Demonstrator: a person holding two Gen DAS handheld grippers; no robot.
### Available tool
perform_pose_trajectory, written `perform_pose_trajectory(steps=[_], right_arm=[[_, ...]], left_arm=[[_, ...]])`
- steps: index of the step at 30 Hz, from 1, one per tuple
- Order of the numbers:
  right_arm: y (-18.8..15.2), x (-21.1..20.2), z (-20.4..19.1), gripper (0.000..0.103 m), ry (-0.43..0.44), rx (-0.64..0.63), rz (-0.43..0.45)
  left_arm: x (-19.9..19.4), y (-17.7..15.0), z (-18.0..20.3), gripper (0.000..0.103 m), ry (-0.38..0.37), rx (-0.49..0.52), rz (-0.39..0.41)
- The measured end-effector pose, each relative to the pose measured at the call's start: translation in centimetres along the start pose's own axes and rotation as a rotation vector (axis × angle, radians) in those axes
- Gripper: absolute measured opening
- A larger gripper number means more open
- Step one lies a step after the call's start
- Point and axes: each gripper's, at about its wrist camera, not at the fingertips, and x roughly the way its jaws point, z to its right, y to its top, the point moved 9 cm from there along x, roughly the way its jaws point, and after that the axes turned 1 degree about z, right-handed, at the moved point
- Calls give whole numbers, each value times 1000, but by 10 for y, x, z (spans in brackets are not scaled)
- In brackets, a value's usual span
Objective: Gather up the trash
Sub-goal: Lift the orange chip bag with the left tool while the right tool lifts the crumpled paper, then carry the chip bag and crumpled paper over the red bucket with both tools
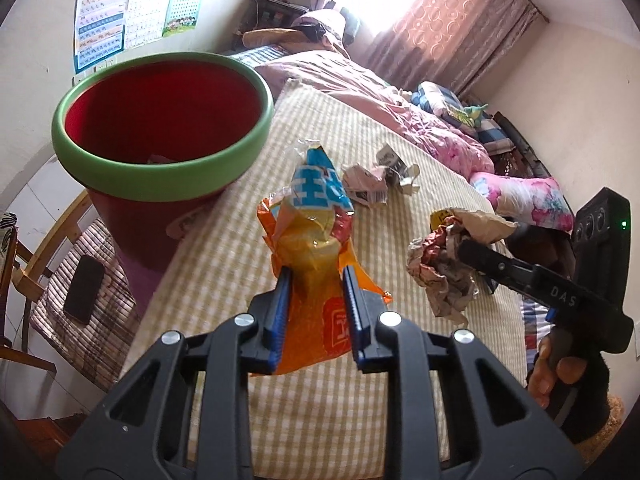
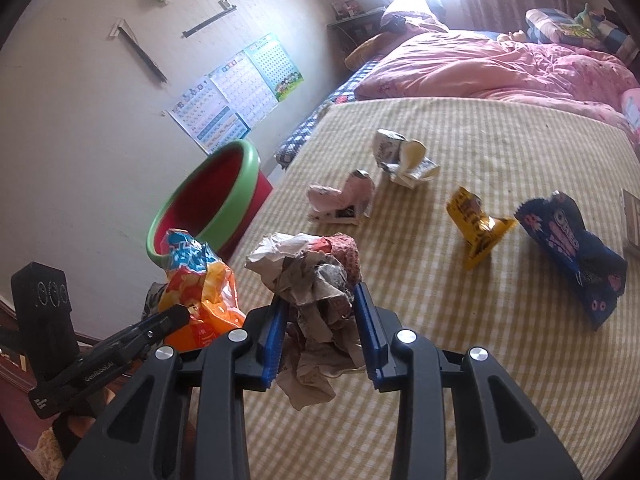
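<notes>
My left gripper (image 1: 316, 276) is shut on an orange and blue snack bag (image 1: 310, 240), which hangs above the checked bed cover. My right gripper (image 2: 322, 296) is shut on a crumpled wad of paper (image 2: 312, 276), lifted clear of the bed. In the left wrist view the right gripper (image 1: 464, 246) and the paper wad (image 1: 436, 264) show at the right. In the right wrist view the left gripper (image 2: 182, 314) and its snack bag (image 2: 200, 280) show at the lower left. The red bin with a green rim (image 1: 160, 184) stands left of the bed edge, with a scrap inside.
More trash lies on the checked cover (image 2: 480, 140): a pink crumpled carton (image 2: 340, 200), a white crumpled carton (image 2: 404, 156), a yellow wrapper (image 2: 476, 220) and a blue Oreo bag (image 2: 572, 248). Pink bedding (image 2: 500, 64) lies beyond. A chair holding a phone (image 1: 84, 288) stands below the bin.
</notes>
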Motion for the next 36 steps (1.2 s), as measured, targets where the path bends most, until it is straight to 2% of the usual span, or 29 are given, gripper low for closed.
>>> perform_pose_trajectory(steps=[11,27,36], right_arm=[[11,7,-20,33,16,-5,11],[22,19,-38,33,2,-3,22],[27,34,-51,33,5,-7,15]], left_arm=[[-7,12,-10,25,-6,8,21],[-21,48,-30,25,-21,22,90],[-23,60,-45,25,-19,22,97]])
